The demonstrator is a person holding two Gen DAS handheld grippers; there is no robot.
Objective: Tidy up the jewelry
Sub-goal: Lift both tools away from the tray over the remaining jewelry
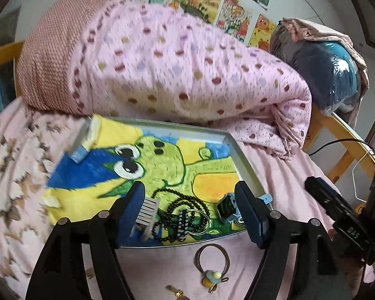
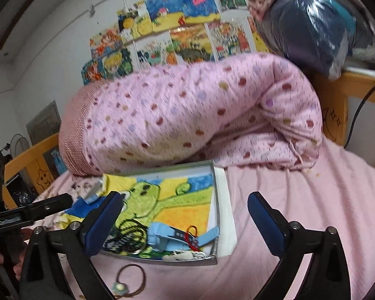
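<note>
While my left gripper [image 1: 191, 215] stood wide and empty, one comb [image 1: 147, 212], one black bead necklace [image 1: 185, 210] and one blue watch [image 1: 226, 208] already lay in the tray [image 1: 233, 150] between my jaws; one hair tie [image 1: 212, 262] remained on the bed below them. My right gripper [image 2: 185, 222] gaped wide, holding nothing.

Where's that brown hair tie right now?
The brown hair tie lies on the pink bedsheet, outside the tray's near edge, in front of the black bead necklace.
</note>
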